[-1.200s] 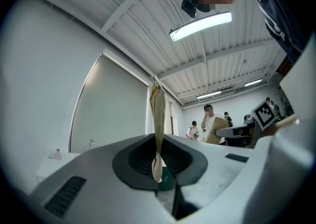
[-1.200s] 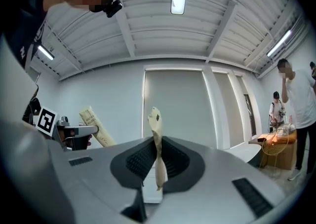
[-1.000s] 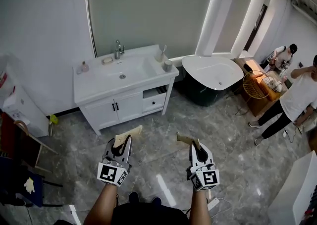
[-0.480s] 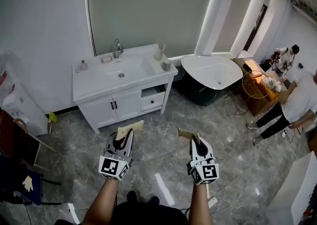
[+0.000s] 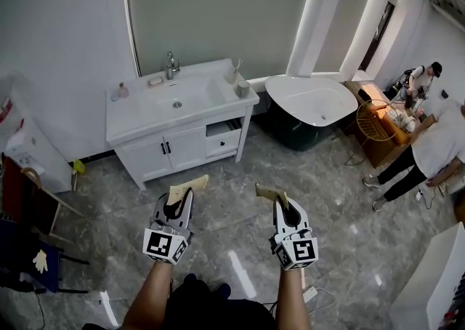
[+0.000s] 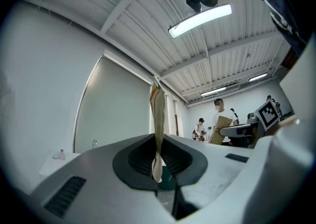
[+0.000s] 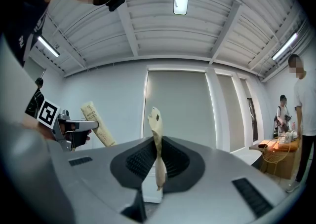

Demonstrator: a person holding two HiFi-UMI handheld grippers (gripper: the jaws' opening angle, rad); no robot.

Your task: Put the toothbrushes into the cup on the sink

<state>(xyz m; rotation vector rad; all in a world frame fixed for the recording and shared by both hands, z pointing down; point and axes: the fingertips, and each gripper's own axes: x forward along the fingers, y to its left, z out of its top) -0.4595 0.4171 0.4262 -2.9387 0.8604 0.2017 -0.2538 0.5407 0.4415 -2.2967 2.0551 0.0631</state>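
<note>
I pinch a tan paper sleeve (image 6: 158,119), probably a wrapped toothbrush, tight in my left gripper (image 5: 179,205) and a second sleeve (image 7: 157,144) in my right gripper (image 5: 285,208), while the cup (image 5: 243,89) stands well apart at 12 o'clock, on the right corner of the sink (image 5: 145,114).

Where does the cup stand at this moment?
In the head view the cup stands at the right end of the white vanity top, right of the basin and close to the bathtub.
</note>
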